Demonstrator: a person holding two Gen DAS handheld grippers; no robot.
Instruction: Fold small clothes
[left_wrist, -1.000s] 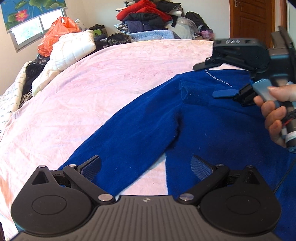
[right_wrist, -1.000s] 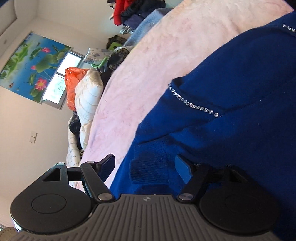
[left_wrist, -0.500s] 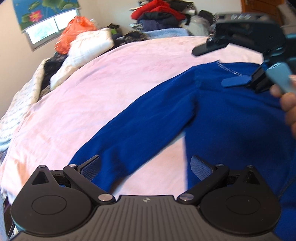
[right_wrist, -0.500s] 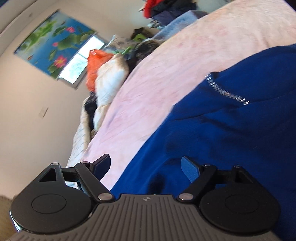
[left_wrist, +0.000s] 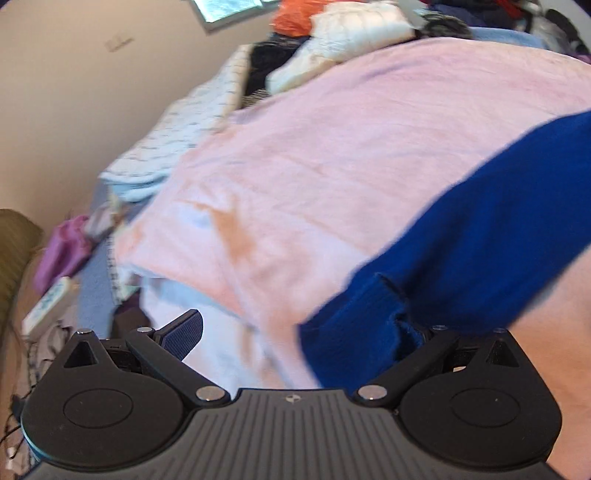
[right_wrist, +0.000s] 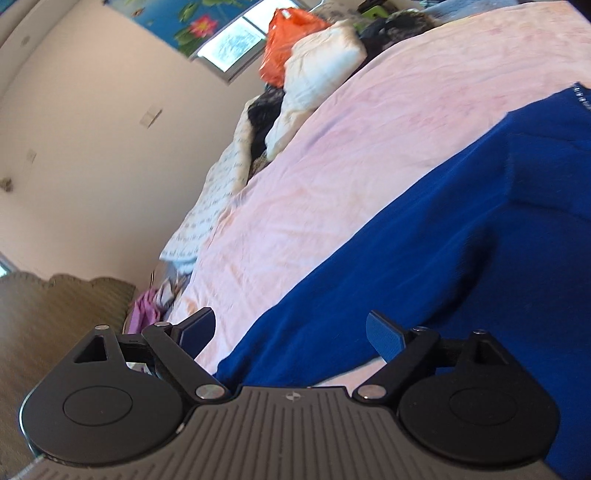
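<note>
A dark blue sweater (right_wrist: 461, 240) lies spread on the pink blanket (left_wrist: 332, 147). Its sleeve (left_wrist: 480, 229) runs down to a ribbed cuff (left_wrist: 354, 328) at the blanket's near edge. My left gripper (left_wrist: 295, 332) is open; the cuff lies between its jaws and covers the right finger, with the left pad (left_wrist: 184, 332) bare. My right gripper (right_wrist: 291, 332) hovers over the sweater's body, its jaws opening. Blue cloth shows between the fingers, but neither pad presses on it. A rhinestone trim (right_wrist: 580, 96) shows at the far right.
An orange bag (right_wrist: 284, 48), a white quilt (right_wrist: 325, 70) and dark clothes are piled at the bed's far end. A patterned white cloth (left_wrist: 184, 129) hangs off the bed's left side. Purple fabric (left_wrist: 62, 251) and clutter lie below it, beside a brown padded piece (right_wrist: 55, 325).
Both views have swung left toward the bed's edge. My left gripper slid along the sleeve to its cuff. My right gripper spread wider, off the ribbed edge it was around, away from the trim.
</note>
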